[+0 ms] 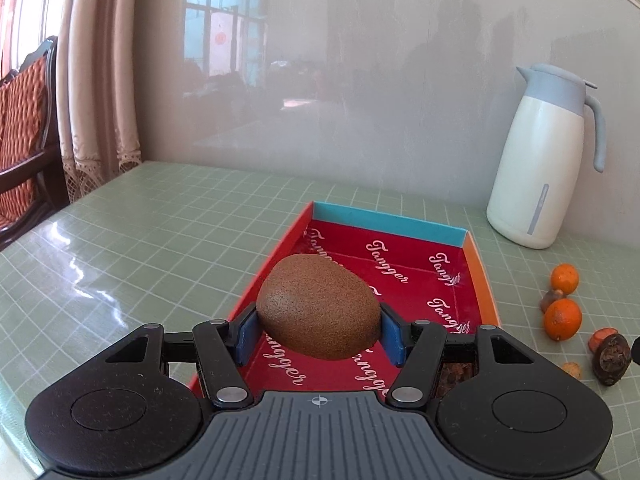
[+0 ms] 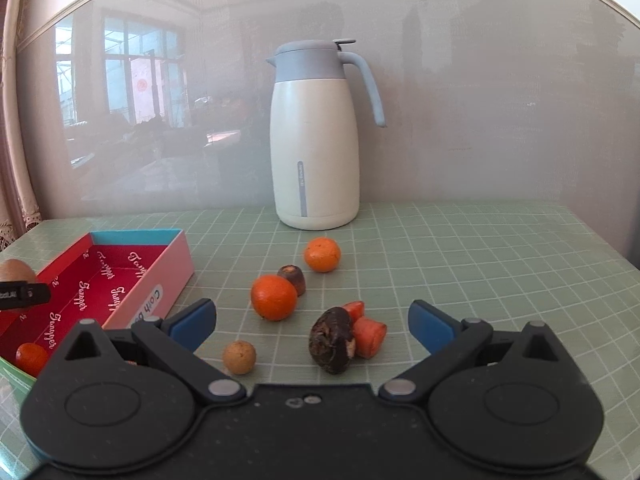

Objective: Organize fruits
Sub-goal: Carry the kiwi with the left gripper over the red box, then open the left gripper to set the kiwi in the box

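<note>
Left gripper (image 1: 318, 330): blue pads clamped on a brown kiwi (image 1: 318, 306), one pad at each end, fruit held above the near half of the open red box (image 1: 400, 276). Box interior is bare in the left wrist view apart from the printed lettering; its blue end wall faces the wall of the room, orange side wall on the right.

Right gripper (image 2: 312, 322): jaws spread wide, nothing between the pads, held above the loose items on the table (image 2: 480, 264).

Box sits toward the left edge of the table (right wrist view); one small orange (image 2: 31, 356) already lies in its near corner.

Outside the box, right of its pink side wall: two oranges (image 2: 274, 297) (image 2: 322, 255), a dark brown piece (image 2: 293, 278) between them, a small tan round fruit (image 2: 239, 357), a dark wrinkled fruit (image 2: 332, 340) touching two carrot pieces (image 2: 369, 336).

White thermos jug (image 2: 316, 152) stands at the far edge against the wall. The table's right half is open green grid.
</note>
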`<state>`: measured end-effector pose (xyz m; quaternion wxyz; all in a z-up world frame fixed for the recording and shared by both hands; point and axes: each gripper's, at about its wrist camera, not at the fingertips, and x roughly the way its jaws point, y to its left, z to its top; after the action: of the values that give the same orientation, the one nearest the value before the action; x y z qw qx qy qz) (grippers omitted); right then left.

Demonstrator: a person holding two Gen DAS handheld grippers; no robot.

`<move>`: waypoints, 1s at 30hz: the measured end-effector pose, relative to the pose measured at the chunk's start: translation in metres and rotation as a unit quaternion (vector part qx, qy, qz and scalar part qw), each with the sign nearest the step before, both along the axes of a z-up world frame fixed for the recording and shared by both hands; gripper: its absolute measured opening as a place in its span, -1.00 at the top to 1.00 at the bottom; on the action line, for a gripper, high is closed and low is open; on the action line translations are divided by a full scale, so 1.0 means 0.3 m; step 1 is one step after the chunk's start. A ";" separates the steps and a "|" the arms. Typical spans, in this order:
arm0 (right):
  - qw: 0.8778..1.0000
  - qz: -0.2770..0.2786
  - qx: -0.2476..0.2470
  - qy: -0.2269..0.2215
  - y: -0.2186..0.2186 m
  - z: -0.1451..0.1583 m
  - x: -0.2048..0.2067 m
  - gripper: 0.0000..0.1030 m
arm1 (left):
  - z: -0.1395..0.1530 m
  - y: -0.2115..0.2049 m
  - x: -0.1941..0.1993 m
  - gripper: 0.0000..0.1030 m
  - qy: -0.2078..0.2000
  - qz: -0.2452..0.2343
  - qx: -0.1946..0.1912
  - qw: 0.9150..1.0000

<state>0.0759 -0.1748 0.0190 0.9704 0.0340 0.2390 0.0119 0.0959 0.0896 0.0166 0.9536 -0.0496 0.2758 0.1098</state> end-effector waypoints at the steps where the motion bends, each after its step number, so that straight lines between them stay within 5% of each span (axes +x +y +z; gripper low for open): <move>1: 1.000 0.001 -0.001 0.001 0.004 -0.001 0.001 -0.99 | -0.004 -0.001 0.005 -0.17 0.002 0.000 -0.002 1.000; 13: 1.000 0.000 0.004 0.004 -0.012 -0.006 0.003 -1.00 | -0.066 -0.005 0.080 -0.17 0.045 0.002 -0.008 0.999; 30: 1.000 -0.026 0.009 0.000 -0.101 0.001 -0.025 -1.00 | -0.047 -0.001 0.092 -0.18 0.032 0.030 -0.007 0.999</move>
<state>0.0683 -0.2051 0.0193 0.9700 0.0485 0.2378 -0.0109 0.1237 0.0894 0.0025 0.9401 -0.0615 0.3056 0.1382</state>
